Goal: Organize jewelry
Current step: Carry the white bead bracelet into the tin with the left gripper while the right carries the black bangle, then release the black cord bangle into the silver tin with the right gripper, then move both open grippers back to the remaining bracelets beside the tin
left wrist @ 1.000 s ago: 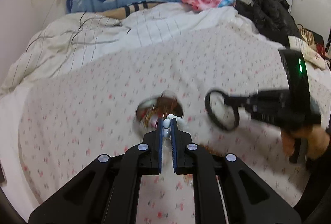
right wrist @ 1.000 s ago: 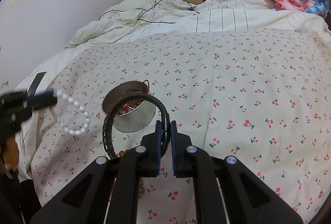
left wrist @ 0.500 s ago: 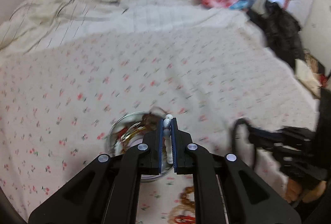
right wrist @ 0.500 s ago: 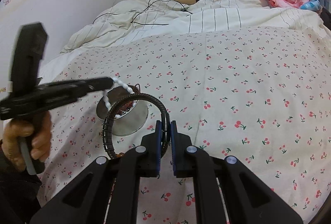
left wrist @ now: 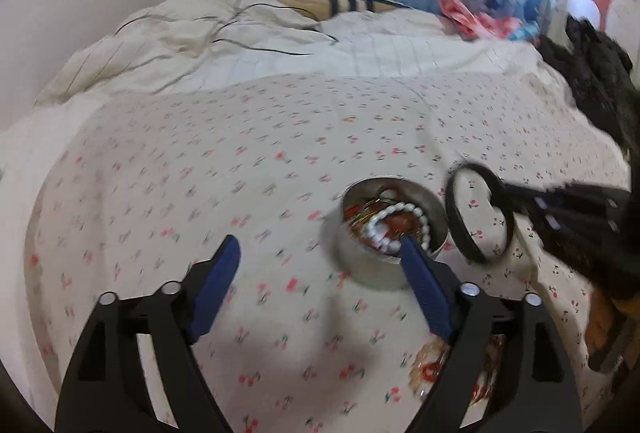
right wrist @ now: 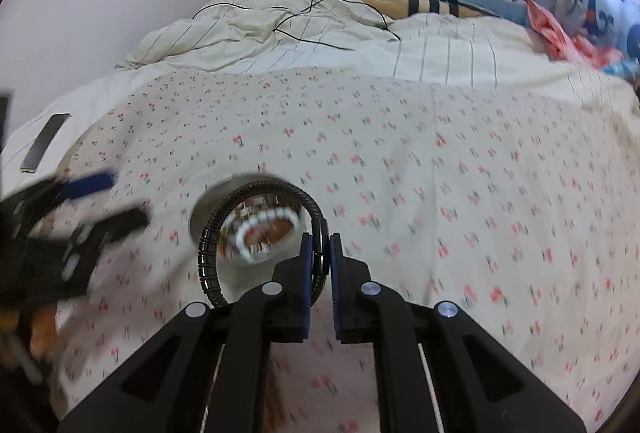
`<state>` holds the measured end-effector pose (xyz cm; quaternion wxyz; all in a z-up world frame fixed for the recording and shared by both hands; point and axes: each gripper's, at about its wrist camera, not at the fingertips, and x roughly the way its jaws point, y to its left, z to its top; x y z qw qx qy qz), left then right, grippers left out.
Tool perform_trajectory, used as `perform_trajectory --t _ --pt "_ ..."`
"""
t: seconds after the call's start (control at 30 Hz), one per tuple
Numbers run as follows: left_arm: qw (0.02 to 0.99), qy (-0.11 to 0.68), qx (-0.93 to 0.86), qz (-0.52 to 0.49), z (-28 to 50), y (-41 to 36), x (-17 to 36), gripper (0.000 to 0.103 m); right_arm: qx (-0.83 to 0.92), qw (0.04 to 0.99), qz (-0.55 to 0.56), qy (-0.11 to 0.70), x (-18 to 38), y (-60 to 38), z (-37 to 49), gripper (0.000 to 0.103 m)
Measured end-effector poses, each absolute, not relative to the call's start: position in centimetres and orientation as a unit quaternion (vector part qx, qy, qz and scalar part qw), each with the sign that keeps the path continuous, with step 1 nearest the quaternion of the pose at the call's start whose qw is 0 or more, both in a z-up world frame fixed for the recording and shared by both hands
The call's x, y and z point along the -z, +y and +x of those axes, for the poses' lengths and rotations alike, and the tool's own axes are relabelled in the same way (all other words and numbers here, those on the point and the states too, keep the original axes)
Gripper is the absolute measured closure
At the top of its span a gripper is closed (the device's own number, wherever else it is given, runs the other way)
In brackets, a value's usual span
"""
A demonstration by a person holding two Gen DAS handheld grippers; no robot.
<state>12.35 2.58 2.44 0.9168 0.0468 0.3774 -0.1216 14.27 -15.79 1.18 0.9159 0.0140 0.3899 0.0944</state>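
Note:
A white bead bracelet [left wrist: 400, 211] lies in a round metal bowl [left wrist: 372, 269] on top of other jewelry, on the cherry-print sheet. My left gripper [left wrist: 319, 245] hangs just in front of the bowl. Its jaws are opening wide and nothing is between them. My right gripper [right wrist: 319, 245] is shut on a black segmented bracelet [right wrist: 208, 245], which it holds upright just above the bowl [right wrist: 200, 209] with the white beads [right wrist: 264, 219] showing through the ring. In the left wrist view that black bracelet [left wrist: 454, 225] hangs right of the bowl.
Loose jewelry [left wrist: 436, 365] lies on the sheet near my left gripper's right finger. A phone [right wrist: 44, 147] rests at the bed's left edge. A rumpled duvet with a black cable [left wrist: 240, 33] fills the far side. Dark clothing [left wrist: 592, 81] lies at the right.
My left gripper carried the white bead bracelet over the bowl, opened and let it fall in. My right gripper moved nearer the bowl, still holding the black bracelet.

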Motion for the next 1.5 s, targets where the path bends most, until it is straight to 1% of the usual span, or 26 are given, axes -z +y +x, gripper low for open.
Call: perform_trajectory --t 0.03,0.17,0.27,0.37,0.43,0.47,0.5,0.57,0.63,0.77,0.83,0.9,1.03,1.17,1.37,1.47,1.5 --pt "0.917 0.379 0.118 0.042 12.2 3.0 -2.4 0.020 -0.090 0.916 0.001 0.391 -1.3 -14.9 15.2 0.094" --pt "0.909 0.403 0.099 0.025 13.1 4.7 -1.3 0.020 -0.085 0.907 -0.048 0.409 -0.4 -12.2 17.2 0.094" --pt "0.911 0.399 0.107 -0.007 13.2 5.4 -1.7 0.019 -0.089 0.898 -0.070 0.425 0.7 -11.0 17.8 0.094" --pt "0.911 0.397 0.107 0.003 13.1 5.3 -1.7 0.018 -0.098 0.890 -0.083 0.437 1.6 -10.1 18.2 0.092" --pt "0.911 0.399 0.107 0.008 13.1 5.0 -1.5 0.018 -0.101 0.892 -0.076 0.435 1.6 -10.2 18.0 0.079" --pt "0.909 0.402 0.108 0.009 13.1 5.0 -1.4 0.018 -0.096 0.898 -0.066 0.424 1.1 -10.6 17.5 0.065" --pt "0.908 0.404 0.109 0.010 13.0 4.9 -1.4 0.018 -0.090 0.906 -0.049 0.411 0.4 -11.4 16.8 0.062" --pt "0.903 0.413 0.117 0.015 13.0 4.6 -1.2 0.018 -0.087 0.914 -0.022 0.396 -0.7 -13.2 15.1 0.062" --pt "0.899 0.420 0.123 0.022 12.9 4.2 -1.0 0.018 -0.096 0.913 -0.001 0.396 -1.1 -15.0 12.7 0.059" --pt "0.893 0.431 0.128 0.029 12.8 3.5 -0.3 0.018 -0.131 0.891 0.025 0.433 0.9 -17.4 8.9 0.059" --pt "0.888 0.439 0.134 0.024 12.8 3.3 0.0 0.017 -0.149 0.881 0.042 0.446 2.3 -18.3 7.6 0.063" --pt "0.883 0.447 0.136 0.028 12.9 2.9 0.5 0.017 -0.151 0.875 0.051 0.458 3.4 -18.6 7.1 0.064" --pt "0.881 0.448 0.143 0.051 12.5 1.9 1.0 0.017 -0.167 0.875 0.041 0.452 3.5 -17.2 7.6 0.064" --pt "0.881 0.446 0.143 0.072 12.1 0.8 1.4 0.017 -0.157 0.872 0.002 0.464 4.8 -15.8 7.8 0.064" --pt "0.883 0.432 0.138 0.119 11.3 -0.5 1.5 0.013 -0.123 0.874 -0.049 0.467 6.1 -14.5 8.2 0.063" --pt "0.883 0.429 0.135 0.133 11.1 -0.8 1.5 0.012 -0.093 0.881 -0.048 0.461 6.0 -15.1 8.4 0.058" --pt "0.883 0.428 0.134 0.136 11.1 -0.9 1.5 0.012 -0.092 0.882 -0.044 0.461 6.0 -15.3 8.4 0.057"
